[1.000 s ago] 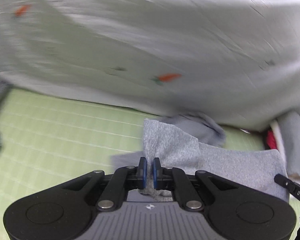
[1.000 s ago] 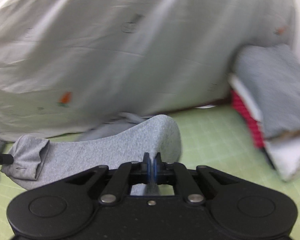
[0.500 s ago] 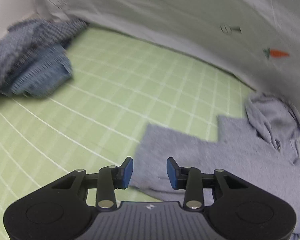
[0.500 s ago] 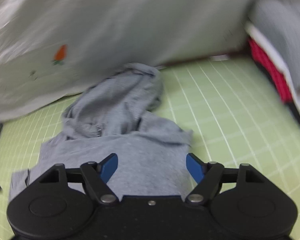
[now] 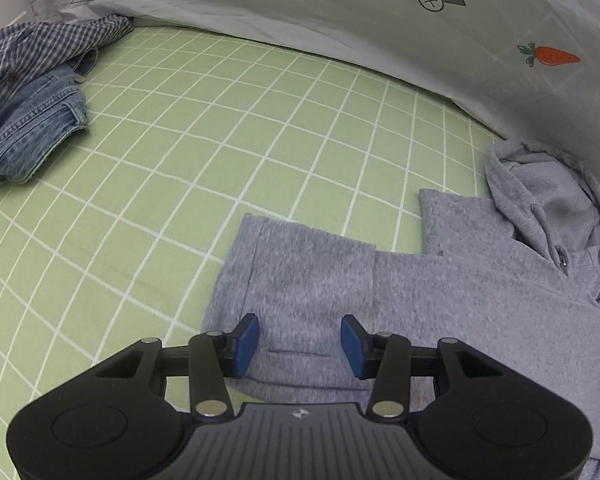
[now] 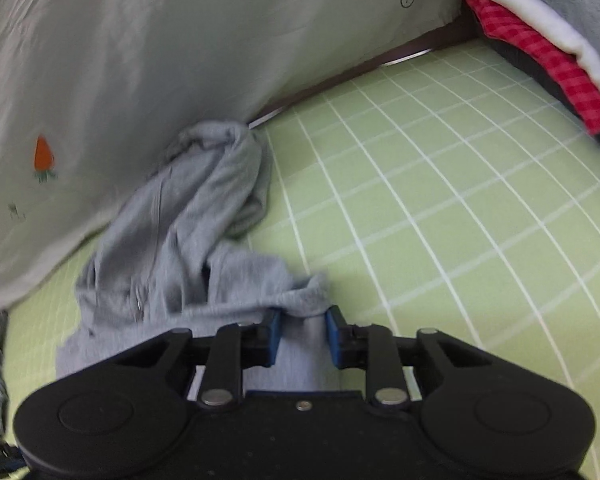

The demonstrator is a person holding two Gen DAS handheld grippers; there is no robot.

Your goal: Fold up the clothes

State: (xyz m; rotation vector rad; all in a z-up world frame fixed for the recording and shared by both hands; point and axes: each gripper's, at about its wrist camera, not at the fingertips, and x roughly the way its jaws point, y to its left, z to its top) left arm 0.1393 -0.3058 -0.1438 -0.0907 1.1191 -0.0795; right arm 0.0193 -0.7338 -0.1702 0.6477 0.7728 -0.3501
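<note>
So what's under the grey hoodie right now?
The grey hoodie lies flat on the green grid mat, which shows all around it. Whether anything else is beneath the fabric cannot be seen. Its hood bunches against the white sheet.

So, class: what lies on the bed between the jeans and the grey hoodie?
Nothing: in the left wrist view only bare green checked sheet separates the jeans from the grey hoodie.

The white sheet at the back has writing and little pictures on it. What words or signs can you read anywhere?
"LOOK HERE", upside down inside an arrow outline, on the white sheet, top left of the left view.
A circle with an X and a dark wedge beside it, a sign, no words, on the same sheet.
An orange carrot picture, no words.
A small logo on the left gripper body: too small to read.
Faint marks under the carrot in the right view: blurred.
</note>
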